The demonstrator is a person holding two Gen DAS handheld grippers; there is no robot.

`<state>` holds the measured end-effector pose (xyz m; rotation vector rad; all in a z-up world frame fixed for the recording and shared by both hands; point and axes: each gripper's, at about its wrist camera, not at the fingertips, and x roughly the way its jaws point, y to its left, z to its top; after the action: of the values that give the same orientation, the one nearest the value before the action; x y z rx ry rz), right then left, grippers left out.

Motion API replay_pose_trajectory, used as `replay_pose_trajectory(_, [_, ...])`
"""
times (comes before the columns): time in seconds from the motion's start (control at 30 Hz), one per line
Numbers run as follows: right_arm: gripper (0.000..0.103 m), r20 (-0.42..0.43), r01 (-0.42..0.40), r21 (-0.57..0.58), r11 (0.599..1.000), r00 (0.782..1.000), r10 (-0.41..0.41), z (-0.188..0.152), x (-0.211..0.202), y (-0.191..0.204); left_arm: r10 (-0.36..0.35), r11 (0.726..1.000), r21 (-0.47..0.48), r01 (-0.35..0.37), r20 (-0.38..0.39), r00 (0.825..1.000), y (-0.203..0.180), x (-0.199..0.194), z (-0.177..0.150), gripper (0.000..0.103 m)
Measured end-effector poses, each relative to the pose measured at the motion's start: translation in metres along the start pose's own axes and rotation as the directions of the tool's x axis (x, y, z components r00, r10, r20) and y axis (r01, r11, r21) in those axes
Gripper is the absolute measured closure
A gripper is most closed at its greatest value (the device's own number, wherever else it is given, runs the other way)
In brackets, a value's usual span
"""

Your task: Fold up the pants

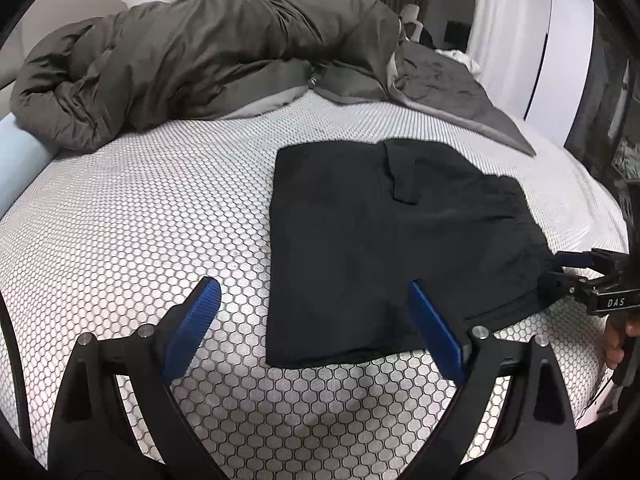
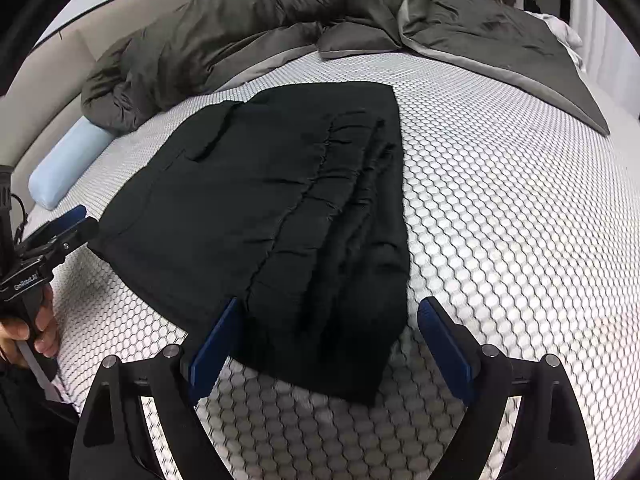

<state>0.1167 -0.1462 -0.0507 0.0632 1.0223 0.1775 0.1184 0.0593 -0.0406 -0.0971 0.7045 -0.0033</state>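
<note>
Both claws [image 1: 314,292] [image 2: 330,308] gape wide over folded pants [image 1: 380,240] on honeycomb-patterned mattress [image 1: 140,208].

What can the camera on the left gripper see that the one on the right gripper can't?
Only the left view shows a white curtain and tall white panel beyond the bed, and the left hand-held gripper open, one finger over the pants' near edge.

Only the right view shows the gathered waistband close up, between the open fingers of the right hand-held gripper.

Both show the folded black pants on the honeycomb-patterned mattress, the bunched grey duvet and the pale blue bolster.
</note>
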Motion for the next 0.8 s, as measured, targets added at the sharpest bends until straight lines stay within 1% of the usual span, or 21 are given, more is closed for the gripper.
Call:
replay_pose_trajectory(0.03, [0.013, 0.015, 0.014, -0.002, 1.000, 1.000, -0.014, 0.000, -0.006, 0.000, -0.008, 1.000, -0.009, 0.008, 0.021, 1.000, 0.001, -0.007, -0.002, 0.010])
replay_pose_trajectory(0.1, [0.013, 0.081, 0.049, -0.014, 0.999, 0.996, -0.048, -0.003, -0.024, 0.003, -0.008, 1.000, -0.025, 0.010, 0.060, 0.998, 0.001, -0.020, -0.005, 0.010])
replay_pose_trajectory(0.17, [0.013, 0.154, 0.040, -0.015, 0.999, 0.987, -0.037, -0.006, -0.043, 0.006, 0.002, 0.999, -0.033, 0.002, 0.099, 0.995, -0.002, -0.037, -0.011, 0.005])
replay_pose_trajectory(0.2, [0.010, 0.189, 0.033, -0.011, 0.999, 0.981, -0.030, -0.009, -0.051, 0.008, 0.008, 0.999, -0.032, -0.005, 0.119, 0.993, -0.005, -0.046, -0.014, 0.004])
replay_pose_trajectory(0.23, [0.000, 0.223, 0.027, -0.005, 1.000, 0.975, -0.025, -0.013, -0.058, 0.009, 0.015, 1.000, -0.029, -0.012, 0.137, 0.990, -0.007, -0.053, -0.016, 0.003])
replay_pose_trajectory(0.27, [0.000, 0.253, 0.019, -0.001, 1.000, 0.967, -0.018, -0.017, -0.064, 0.011, 0.022, 1.000, -0.021, -0.019, 0.162, 0.987, -0.011, -0.062, -0.018, 0.001])
replay_pose_trajectory(0.33, [0.000, 0.303, -0.005, -0.011, 1.000, 0.953, 0.008, -0.022, -0.072, 0.014, 0.026, 1.000, -0.004, -0.025, 0.207, 0.978, -0.017, -0.076, -0.020, 0.001])
replay_pose_trajectory(0.4, [0.000, 0.343, -0.002, -0.031, 1.000, 0.939, 0.012, -0.027, -0.080, 0.021, 0.040, 0.999, 0.010, -0.044, 0.265, 0.963, -0.024, -0.090, -0.021, 0.001])
replay_pose_trajectory(0.43, [0.000, 0.370, 0.006, -0.048, 0.999, 0.929, 0.012, -0.030, -0.084, 0.027, 0.040, 0.999, 0.016, -0.047, 0.280, 0.959, -0.027, -0.097, -0.022, 0.001])
replay_pose_trajectory(0.47, [0.000, 0.407, 0.024, -0.068, 0.997, 0.914, 0.006, -0.033, -0.089, 0.033, 0.038, 0.999, 0.019, -0.045, 0.289, 0.957, -0.030, -0.106, -0.022, 0.001])
replay_pose_trajectory(0.53, [0.000, 0.469, 0.054, -0.098, 0.994, 0.883, -0.002, -0.037, -0.096, 0.043, 0.020, 0.999, 0.024, -0.029, 0.291, 0.956, -0.032, -0.110, -0.022, 0.001])
replay_pose_trajectory(0.57, [0.000, 0.484, 0.063, -0.107, 0.992, 0.875, -0.003, -0.039, -0.099, 0.046, 0.010, 0.999, 0.029, -0.019, 0.294, 0.956, -0.033, -0.112, -0.022, 0.001])
replay_pose_trajectory(0.63, [0.000, 0.502, 0.066, -0.128, 0.990, 0.865, 0.008, -0.040, -0.099, 0.054, 0.000, 0.999, 0.048, -0.014, 0.293, 0.956, -0.036, -0.114, -0.024, 0.001])
replay_pose_trajectory(0.7, [0.000, 0.516, 0.056, -0.143, 0.988, 0.856, 0.026, -0.043, -0.101, 0.060, 0.003, 0.997, 0.071, -0.025, 0.284, 0.959, -0.042, -0.116, -0.026, 0.001])
replay_pose_trajectory(0.8, [0.000, 0.528, 0.033, -0.137, 0.990, 0.848, 0.045, -0.044, -0.101, 0.063, 0.009, 0.995, 0.092, -0.038, 0.295, 0.955, -0.048, -0.118, -0.029, 0.001])
